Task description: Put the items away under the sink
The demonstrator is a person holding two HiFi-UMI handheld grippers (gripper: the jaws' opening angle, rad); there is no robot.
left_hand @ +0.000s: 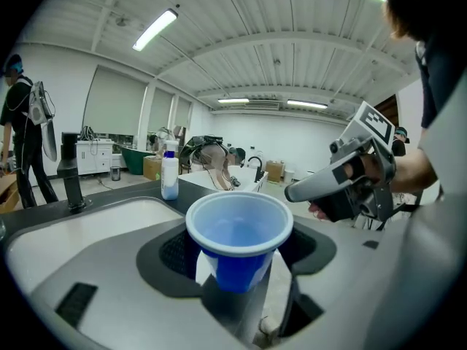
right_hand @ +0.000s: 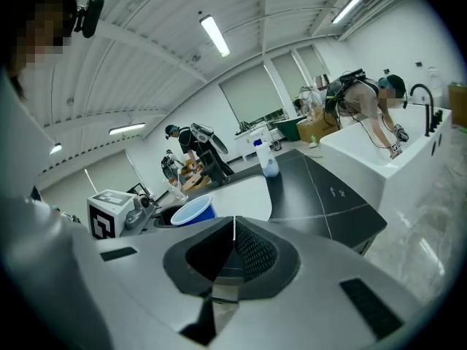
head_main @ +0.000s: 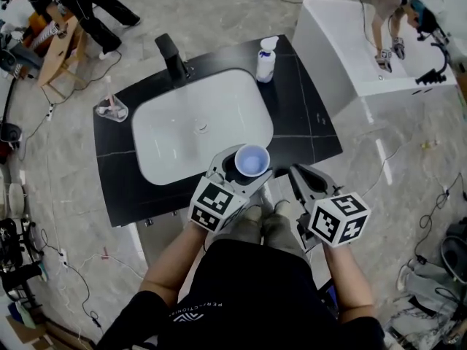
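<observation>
The left claw (head_main: 242, 169) was closed on a blue plastic cup (left_hand: 239, 232), its ribbed black pads pressed against the cup's smooth sides. The cup was a round, tapered shape, deep blue outside and paler blue inside, with a thin rolled rim. It stood upright and nothing was in it. In the head view it hung over the near edge of the counter (head_main: 306, 115), just by the near right corner of the sink (head_main: 201, 126). The right claw (head_main: 298, 173) was to the cup's right, apart from it, with its dark textured pads brought together and nothing between them. Both claws had matte grey shells, and each carried a white cube printed with black square markers. The counter was a glossy black slab crossed by thin pale veins, like polished stone. The sink was a white rounded-rectangular bowl, smooth and dry-looking, with a small round drain at its middle and no object in it. A blocky matte-black faucet (head_main: 172, 57) stood at the counter's far edge behind the sink. At the far right corner stood a white plastic spray bottle (head_main: 267, 58) with a pale blue trigger top; how full it was could not be told. Near the far left corner sat a clear tumbler (head_main: 112, 108) holding a few slim upright items, too small to identify. The floor (head_main: 219, 13) around was grey veined tile strewn with cables.
</observation>
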